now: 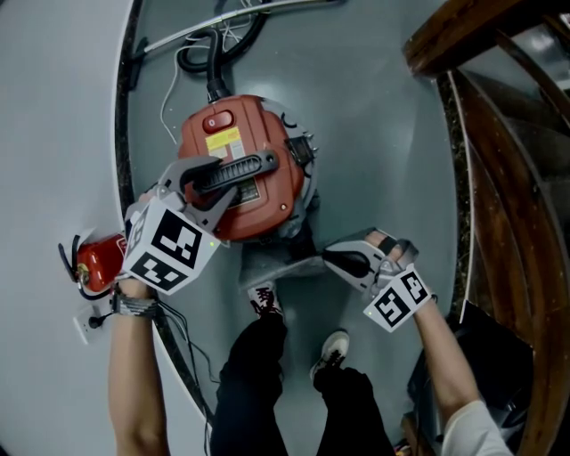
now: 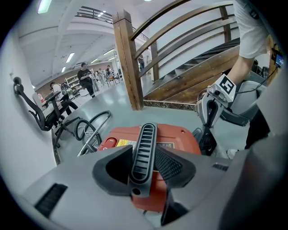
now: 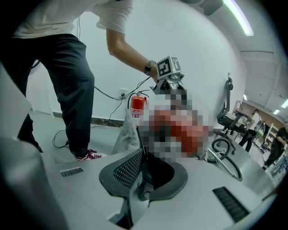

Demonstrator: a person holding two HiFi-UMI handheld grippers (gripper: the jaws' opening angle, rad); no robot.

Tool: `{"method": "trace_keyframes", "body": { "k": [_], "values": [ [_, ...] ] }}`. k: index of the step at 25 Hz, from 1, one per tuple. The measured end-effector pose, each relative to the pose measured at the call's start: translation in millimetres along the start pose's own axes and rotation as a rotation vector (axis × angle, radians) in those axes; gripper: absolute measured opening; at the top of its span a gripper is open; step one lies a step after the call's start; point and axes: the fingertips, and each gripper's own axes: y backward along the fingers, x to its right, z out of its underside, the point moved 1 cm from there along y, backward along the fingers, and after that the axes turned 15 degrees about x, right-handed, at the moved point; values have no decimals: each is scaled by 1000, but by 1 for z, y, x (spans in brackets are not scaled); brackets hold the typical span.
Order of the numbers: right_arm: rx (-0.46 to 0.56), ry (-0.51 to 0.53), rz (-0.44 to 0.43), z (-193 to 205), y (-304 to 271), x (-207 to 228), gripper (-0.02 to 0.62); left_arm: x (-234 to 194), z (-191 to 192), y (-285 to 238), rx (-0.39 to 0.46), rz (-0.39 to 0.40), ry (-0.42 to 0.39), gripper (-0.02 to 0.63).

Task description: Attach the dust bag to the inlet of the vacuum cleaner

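Vacuum cleaner [image 1: 267,142], red: we clamp its black handle [image 2: 144,143] in our left gripper [image 2: 143,166] to steady it, while our right gripper [image 3: 141,175] pinches the grey dust bag [image 1: 280,270] beside its base, presumably at the inlet.

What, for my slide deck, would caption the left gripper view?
Left tool clamps the black handle of the red vacuum cleaner; right tool beside it, wooden staircase behind.

A wooden staircase [image 2: 189,76] with curved railings rises from a glossy grey floor [image 1: 374,107]. Left of its square post [image 2: 127,58], a black office chair [image 2: 33,110] stands beneath ceiling strip lights [image 2: 45,5]. Facing the staircase runs a plain white wall [image 3: 207,45].
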Motion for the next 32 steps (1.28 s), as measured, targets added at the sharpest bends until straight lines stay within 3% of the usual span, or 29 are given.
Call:
{"method": "trace_keyframes", "body": {
  "k": [14, 32],
  "values": [
    [26, -66, 33, -3, 4, -6, 42, 0, 0, 0, 10, -14, -3, 153],
    [23, -105, 112, -15, 27, -7, 69, -2, -11, 18, 126, -110, 12, 165]
  ]
}}
